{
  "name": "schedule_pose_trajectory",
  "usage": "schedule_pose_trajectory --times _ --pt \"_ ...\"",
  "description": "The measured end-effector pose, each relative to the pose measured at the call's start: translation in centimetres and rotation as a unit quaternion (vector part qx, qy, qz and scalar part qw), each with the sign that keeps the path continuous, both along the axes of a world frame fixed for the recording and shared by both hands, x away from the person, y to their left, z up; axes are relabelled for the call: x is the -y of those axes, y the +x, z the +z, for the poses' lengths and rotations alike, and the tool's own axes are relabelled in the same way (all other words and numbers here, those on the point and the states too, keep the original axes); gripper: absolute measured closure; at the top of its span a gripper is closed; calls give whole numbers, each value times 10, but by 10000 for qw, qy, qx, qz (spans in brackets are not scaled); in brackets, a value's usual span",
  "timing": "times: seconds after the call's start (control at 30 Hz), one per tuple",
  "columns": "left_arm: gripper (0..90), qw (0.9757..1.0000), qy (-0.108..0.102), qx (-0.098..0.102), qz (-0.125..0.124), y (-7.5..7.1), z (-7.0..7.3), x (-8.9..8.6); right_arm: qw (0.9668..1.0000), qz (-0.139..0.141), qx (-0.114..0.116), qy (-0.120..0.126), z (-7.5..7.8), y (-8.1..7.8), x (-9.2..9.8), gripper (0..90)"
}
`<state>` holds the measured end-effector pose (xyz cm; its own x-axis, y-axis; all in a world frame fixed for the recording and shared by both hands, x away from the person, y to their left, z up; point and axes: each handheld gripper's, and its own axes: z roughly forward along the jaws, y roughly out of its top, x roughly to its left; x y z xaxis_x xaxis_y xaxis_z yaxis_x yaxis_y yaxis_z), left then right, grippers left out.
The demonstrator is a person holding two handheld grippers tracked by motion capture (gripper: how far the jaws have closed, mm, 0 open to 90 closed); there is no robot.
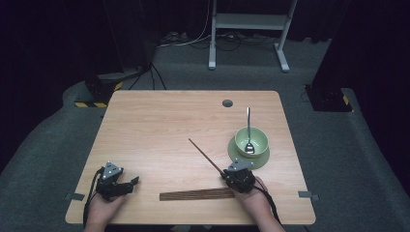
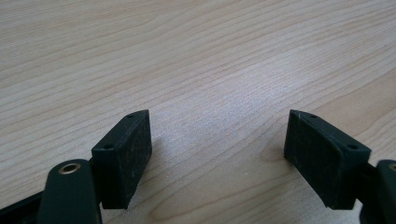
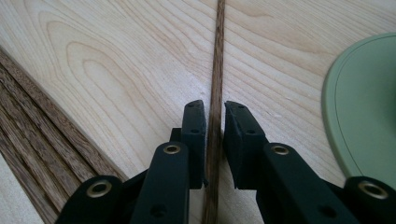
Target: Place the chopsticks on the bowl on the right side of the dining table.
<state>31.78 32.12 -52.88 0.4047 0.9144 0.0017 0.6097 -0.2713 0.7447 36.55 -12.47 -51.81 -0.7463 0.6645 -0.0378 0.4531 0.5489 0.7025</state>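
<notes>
Two sets of tongs in your hands and only one is working right now. Nearest to you, your left tongs (image 1: 135,181) sit by the front left corner of the table (image 1: 159,116), jaws spread wide with nothing but bare wood between them, so that hand is just parked.

Your right tongs (image 3: 214,119) are where the action is. In the right gripper view the jaws have come in close on either side of a single dark chopstick (image 3: 218,56), with the stick running straight up between the pads. They look about pinched on it, though I can't tell for sure if the pads are really pressing or if there's still a hair of gap. From above, that chopstick (image 1: 205,155) slants away from your right hand toward the middle of the table, and it looks like it's lying flat or barely raised, hard to say which.

Just to the left of that hand there's a flat bundle of chopsticks (image 1: 196,194) along the front edge. Further back on the right you've got the green bowl (image 1: 251,140) on its green saucer (image 1: 244,157), with a spoon (image 1: 248,130) standing in it.

My read: you've picked one stick from the pile and you're at the grab stage. Spoon's already placed, so what's left is carrying the stick over by the bowl, then probably its partner
</notes>
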Motion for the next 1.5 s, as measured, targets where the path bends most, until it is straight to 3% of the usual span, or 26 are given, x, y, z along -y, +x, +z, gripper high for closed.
schedule_pose_trajectory --times 0.5,0.63,0.87,1.17,1.3,1.5 --pt "237 10000 -3 2 8 0 0 0 9999 4 37 -107 1 -1 -3 843" --pt "238 10000 -3 1 10 0 0 0 9999 -36 120 -15 5 -1 1 844" --pt "247 10000 1 17 1 0 0 0 9980 -58 550 308 19 -7 9 844" --pt "247 10000 -2 17 0 0 0 0 9958 -51 779 486 27 -11 12 844" --pt "247 10000 -3 17 2 0 0 0 9924 -1 1042 647 34 -17 12 845" --pt "247 10000 -4 16 -1 0 0 0 9895 15 1231 762 39 -21 13 845"
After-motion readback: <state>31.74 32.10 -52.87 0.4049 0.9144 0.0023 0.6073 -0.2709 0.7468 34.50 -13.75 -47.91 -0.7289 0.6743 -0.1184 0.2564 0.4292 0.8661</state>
